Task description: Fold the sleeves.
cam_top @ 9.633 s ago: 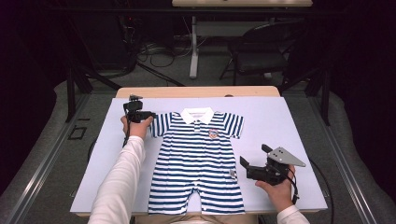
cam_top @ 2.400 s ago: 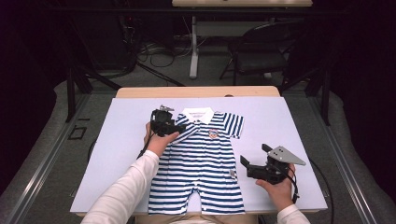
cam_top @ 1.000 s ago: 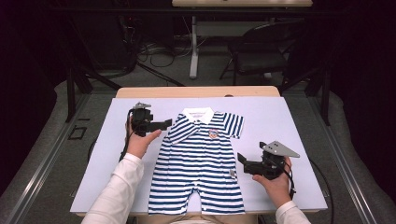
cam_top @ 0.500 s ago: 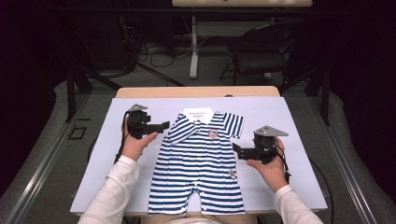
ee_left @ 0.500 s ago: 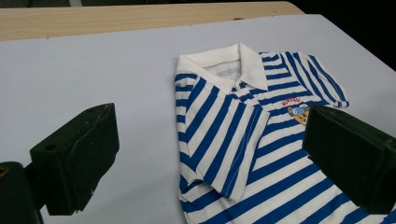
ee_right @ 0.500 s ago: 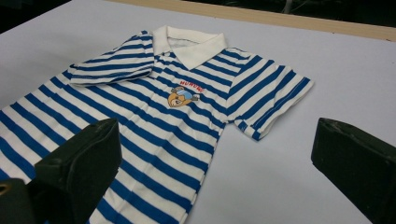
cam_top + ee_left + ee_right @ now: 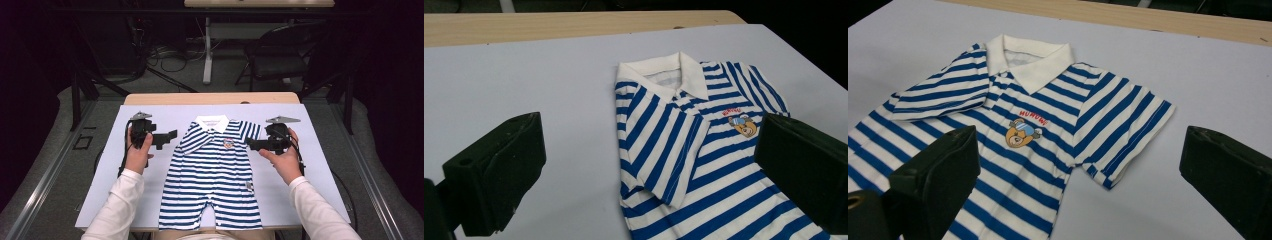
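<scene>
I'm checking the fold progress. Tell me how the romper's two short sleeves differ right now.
The left-hand sleeve is folded inward over the romper's chest; the right-hand sleeve lies spread flat on the sheet. The left-hand sleeve's cuff points toward the body; the right-hand sleeve's cuff points outward. The folded one looks narrower. Both carry the same blue and white stripes.

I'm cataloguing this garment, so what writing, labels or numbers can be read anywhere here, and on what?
"HUNUWU", roughly, in small red letters over the bear badge on the striped romper; the spelling is too blurred to be sure.
Small tag at the romper's side seam: too small to read.
</scene>
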Tool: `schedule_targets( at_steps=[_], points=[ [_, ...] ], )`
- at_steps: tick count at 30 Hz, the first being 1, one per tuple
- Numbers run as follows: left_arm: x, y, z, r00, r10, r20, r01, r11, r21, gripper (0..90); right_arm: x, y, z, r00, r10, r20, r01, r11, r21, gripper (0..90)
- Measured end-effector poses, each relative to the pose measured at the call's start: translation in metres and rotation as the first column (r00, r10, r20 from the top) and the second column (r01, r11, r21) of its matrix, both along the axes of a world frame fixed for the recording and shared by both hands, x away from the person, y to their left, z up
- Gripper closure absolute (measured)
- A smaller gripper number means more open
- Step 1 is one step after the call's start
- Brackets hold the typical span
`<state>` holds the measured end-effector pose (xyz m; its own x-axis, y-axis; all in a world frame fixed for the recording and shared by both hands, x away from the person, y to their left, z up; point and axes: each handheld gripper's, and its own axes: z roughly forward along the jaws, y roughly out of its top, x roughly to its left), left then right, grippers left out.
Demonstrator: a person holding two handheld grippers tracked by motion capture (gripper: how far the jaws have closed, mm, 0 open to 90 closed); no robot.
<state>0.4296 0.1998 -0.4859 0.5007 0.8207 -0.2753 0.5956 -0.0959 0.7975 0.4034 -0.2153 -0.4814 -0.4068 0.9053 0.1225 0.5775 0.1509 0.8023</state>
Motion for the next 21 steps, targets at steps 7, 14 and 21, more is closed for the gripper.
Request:
schedule_targets(
  at_steps=[7, 14, 21],
  points=[
    [-0.001, -0.002, 0.001, 0.9999, -0.004, 0.011, 0.004, 0.9999, 0.012, 0.5, 0.020, 0.004, 0.002, 0.9994, -0.023, -0.025, 0.022, 0.9996, -0.016, 2.9],
    [-0.003, -0.003, 0.004, 0.9998, -0.010, 0.020, 0.010, 0.9999, 0.011, 0.5, 0.037, 0.004, 0.002, 0.9962, -0.081, -0.031, 0.080, 0.9965, -0.025, 8.8],
    [-0.004, -0.001, 0.005, 0.9998, -0.006, 0.017, 0.006, 1.0000, 0.006, 0.5, 0.053, 0.006, 0.000, 0.9938, -0.103, -0.043, 0.100, 0.9932, -0.060, 17.9]
  ],
)
